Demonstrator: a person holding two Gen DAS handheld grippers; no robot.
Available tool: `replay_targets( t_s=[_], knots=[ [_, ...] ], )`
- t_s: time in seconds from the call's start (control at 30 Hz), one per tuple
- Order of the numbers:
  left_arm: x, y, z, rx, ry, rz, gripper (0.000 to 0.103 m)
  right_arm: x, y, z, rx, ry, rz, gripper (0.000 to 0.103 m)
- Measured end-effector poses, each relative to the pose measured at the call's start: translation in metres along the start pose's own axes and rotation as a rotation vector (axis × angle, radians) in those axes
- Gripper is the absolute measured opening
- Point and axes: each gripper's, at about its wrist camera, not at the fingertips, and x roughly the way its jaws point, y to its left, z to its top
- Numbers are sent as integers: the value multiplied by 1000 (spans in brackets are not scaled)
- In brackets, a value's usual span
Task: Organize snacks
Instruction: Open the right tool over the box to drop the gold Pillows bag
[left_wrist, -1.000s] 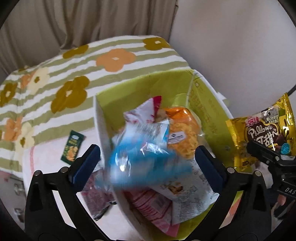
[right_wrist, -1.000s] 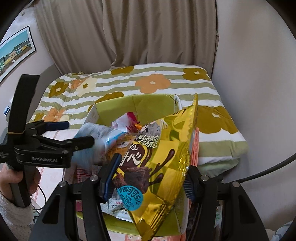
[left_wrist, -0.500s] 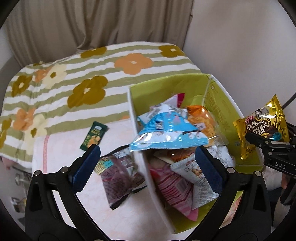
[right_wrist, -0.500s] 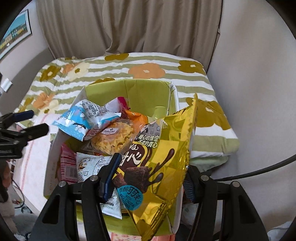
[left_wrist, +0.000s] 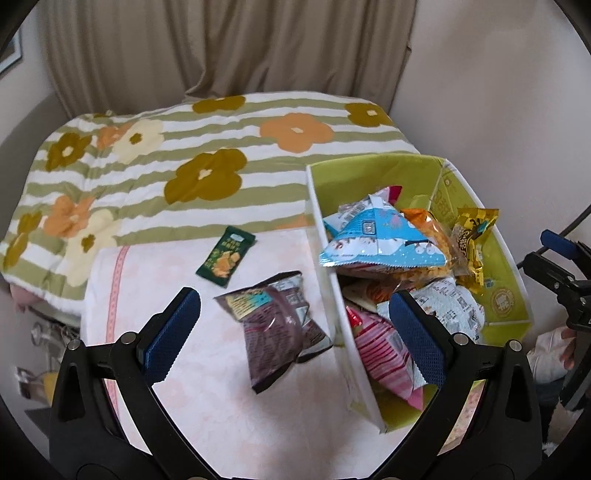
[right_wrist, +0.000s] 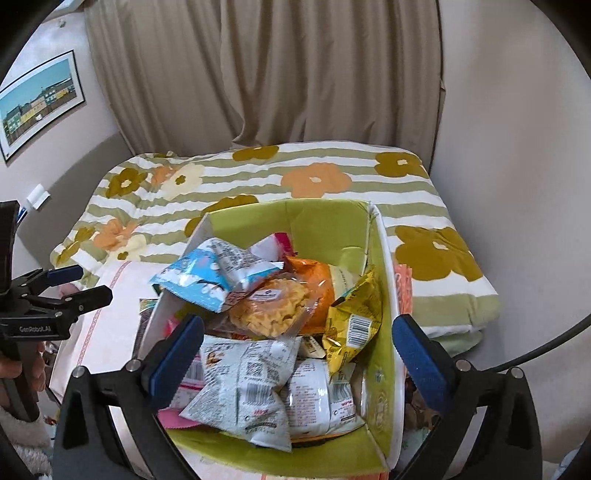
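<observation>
Both my grippers empty and spread, I next send the left gripper for the purple packet beside the box.

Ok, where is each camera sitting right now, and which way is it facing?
Left wrist: on the left hand-held gripper, open, looking down at the purple snack bag and dark green packet on the pink cloth; the right hand-held gripper shows at the right edge.
Right wrist: on the right hand-held gripper, open, looking down into the green box; the left hand-held gripper shows at the left edge.
Shared: box, blue snack bag, yellow snack bag, floral blanket.
</observation>
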Motion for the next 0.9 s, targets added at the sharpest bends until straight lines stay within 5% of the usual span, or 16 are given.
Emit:
replay_targets(
  t_s=[0.43, 0.9],
  knots=[
    [-43, 52, -25, -60, -34, 69, 101, -21, 50, -6, -87, -36, 114, 102],
    [-11, 126, 10, 17, 21, -57, 101, 8, 168, 3, -125, -24, 84, 102]
  ],
)
